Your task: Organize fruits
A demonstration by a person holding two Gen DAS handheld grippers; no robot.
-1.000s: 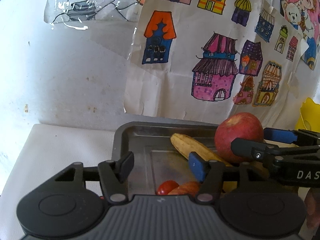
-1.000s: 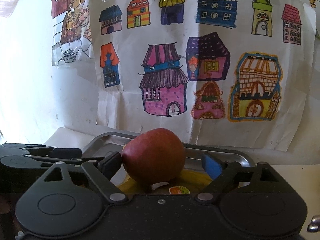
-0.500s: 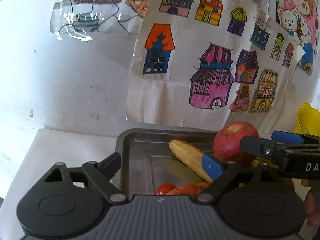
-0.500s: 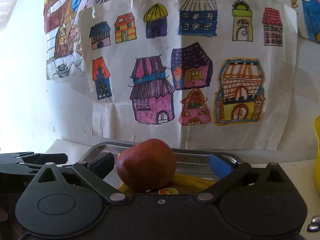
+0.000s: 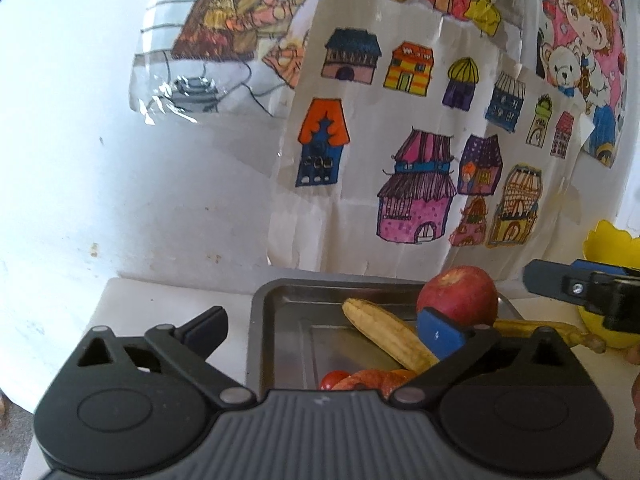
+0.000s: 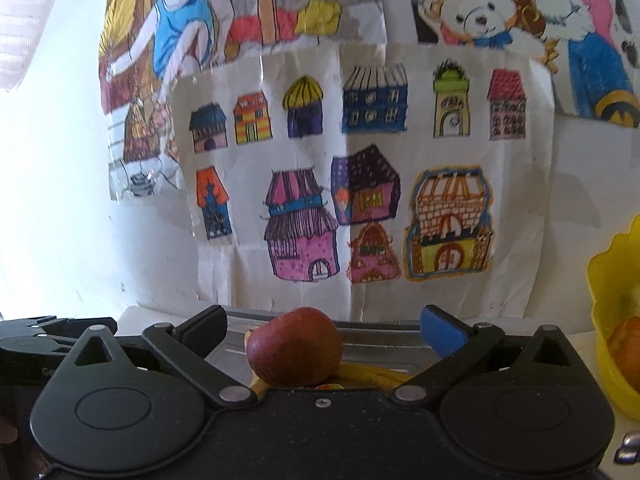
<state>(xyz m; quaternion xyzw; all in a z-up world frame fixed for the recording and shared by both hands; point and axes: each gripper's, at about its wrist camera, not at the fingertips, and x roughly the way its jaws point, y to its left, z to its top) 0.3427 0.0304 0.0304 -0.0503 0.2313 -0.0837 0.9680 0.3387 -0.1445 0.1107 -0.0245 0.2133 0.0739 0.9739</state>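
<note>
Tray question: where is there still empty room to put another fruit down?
The metal tray is bare in its left and back part, between the left wall and the peeled-looking banana. The right side is crowded: red apple, bananas, and a tomato at the near edge. White tabletop left of the tray is bare too.

White wall [image 5: 120,184], scuffed and brightly lit. Taped across it, a creased sheet of coloured house drawings [image 6: 360,200] with cartoon drawings [image 6: 500,12] above. Below, white tabletop [image 5: 160,300] meeting the wall.
</note>
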